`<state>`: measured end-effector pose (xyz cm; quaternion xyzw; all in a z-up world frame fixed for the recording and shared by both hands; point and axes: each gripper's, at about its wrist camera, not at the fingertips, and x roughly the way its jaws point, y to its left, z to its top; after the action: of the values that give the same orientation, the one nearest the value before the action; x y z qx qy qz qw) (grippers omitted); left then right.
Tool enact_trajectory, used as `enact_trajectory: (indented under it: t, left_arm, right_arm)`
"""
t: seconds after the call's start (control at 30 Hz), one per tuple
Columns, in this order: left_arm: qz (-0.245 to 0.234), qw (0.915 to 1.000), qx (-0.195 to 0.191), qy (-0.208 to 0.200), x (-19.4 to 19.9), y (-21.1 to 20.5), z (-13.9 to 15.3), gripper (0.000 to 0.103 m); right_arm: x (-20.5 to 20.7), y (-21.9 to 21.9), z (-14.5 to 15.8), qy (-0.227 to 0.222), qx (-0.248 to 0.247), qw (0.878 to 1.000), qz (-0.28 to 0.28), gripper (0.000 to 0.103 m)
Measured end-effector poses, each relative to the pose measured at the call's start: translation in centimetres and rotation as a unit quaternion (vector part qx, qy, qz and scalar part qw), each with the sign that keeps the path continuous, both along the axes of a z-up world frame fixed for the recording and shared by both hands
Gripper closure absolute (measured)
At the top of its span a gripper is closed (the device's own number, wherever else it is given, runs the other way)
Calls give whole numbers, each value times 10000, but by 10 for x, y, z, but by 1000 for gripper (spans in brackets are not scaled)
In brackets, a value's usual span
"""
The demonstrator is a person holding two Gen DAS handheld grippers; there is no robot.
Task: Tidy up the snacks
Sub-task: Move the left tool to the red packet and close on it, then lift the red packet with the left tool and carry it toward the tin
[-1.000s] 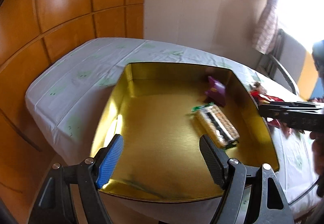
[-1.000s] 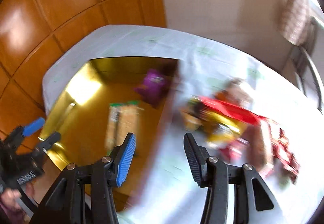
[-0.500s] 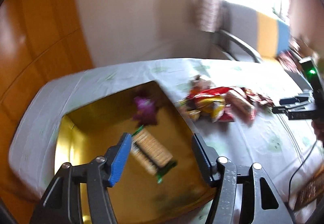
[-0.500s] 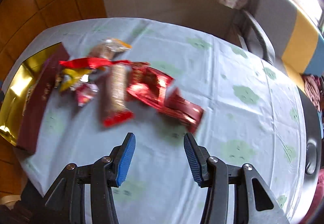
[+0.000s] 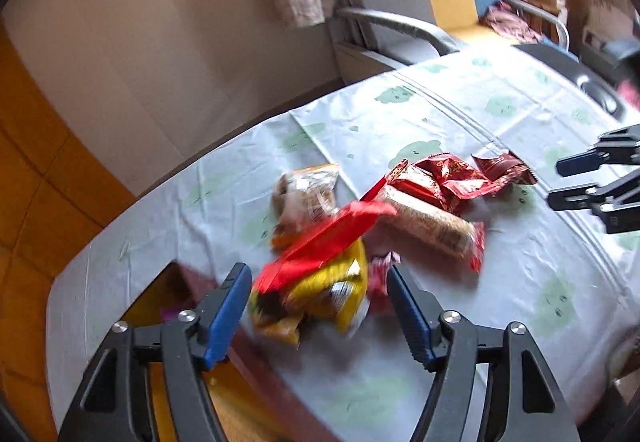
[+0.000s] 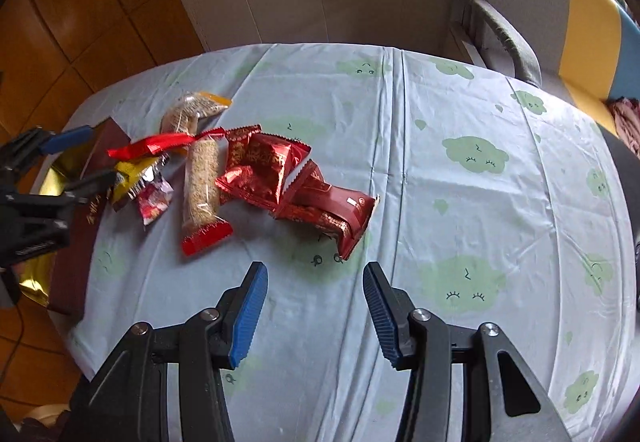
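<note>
Now two hand-held tools hover over a counter (image 6: 460, 202) spread with a pale cloth printed with green clouds; a heap of wrapped snacks lies loose on it, beside a gold-lined box (image 6: 34, 278) at the counter's edge. The left tool (image 5: 318, 306) hangs over the near end of the heap, its jaws apart and empty, having just been opening; a yellow packet (image 5: 336, 286) and a long red packet (image 5: 332, 238) show between them, apparently below and untouched. The right tool (image 6: 314, 310) points down at bare cloth just short of the heap, jaws apart, nothing held.

Nearest the right tool lies a dark red flat pack (image 6: 340, 210); behind it sit crinkled red pouches (image 6: 264, 166), a clear tube of grain bar with a red end (image 6: 202, 186), a small pink sachet (image 6: 154, 200) and a clear bag with an orange tip (image 6: 192, 110). All look light; the foil pouches are probably soft, slippery and noisy, their contents likely brittle, so a gentle pinch seems wise; the crimped end seals or a flat middle offer the best hold. The grain bar looks stiffer; gripping it across its narrow width should work. Overlapping packets may drag neighbours along when one is lifted.
</note>
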<state>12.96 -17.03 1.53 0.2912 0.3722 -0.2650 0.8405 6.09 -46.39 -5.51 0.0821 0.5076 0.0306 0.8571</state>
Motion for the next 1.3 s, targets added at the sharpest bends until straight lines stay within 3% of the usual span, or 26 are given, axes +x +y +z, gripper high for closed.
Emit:
enact_trajectory:
  t: [0.27,0.3,0.33,0.4,0.43,0.6,0.7,0.8,0.9,1.17,1.2,1.3]
  left_arm:
    - [-43,9985,533,81,38,-36,-36,33]
    - [-2,9988,467,153,43,-35,-37,41]
    - [52,9990,315,304,49,-34,-37,55]
    - [116,9984,-1,548,54,-30,-37,63]
    - [139,9987,-88,478,53,-29,-36,72]
    - [74,9969,-674,400,33,-21,-22,84]
    - [-35,9932,-1022,554,13,-16,-14,85]
    - [-128,9846,-1422,1013,-5,-9,-13,85]
    - [-193,9705,-1861,1520,-25,-3,-13,85]
    - [-362,9213,-2560,2905,-65,-12,-29,85]
    - [-354,9196,-2566,2955,-67,-14,-31,85]
    - [-286,9312,-2309,2806,-75,-24,-35,85]
  right_arm:
    - [1,6,8,-151,110,9998,62,52]
    - [1,7,9,-152,119,9998,83,52]
    - [1,7,9,-162,109,9998,96,52]
    - [0,8,10,-199,59,9997,109,52]
    - [1,9,10,-202,45,9997,111,52]
    - [0,6,8,-189,-13,9998,45,52]
    - [0,6,8,-195,-66,9998,20,52]
    - [0,6,8,-190,-148,9997,3,52]
    - [-1,6,8,-206,-186,9996,4,52]
    - [-3,6,10,-233,-313,9992,-31,52]
    - [-3,6,10,-237,-312,9992,-34,52]
    - [-3,4,11,-230,-348,9991,-82,52]
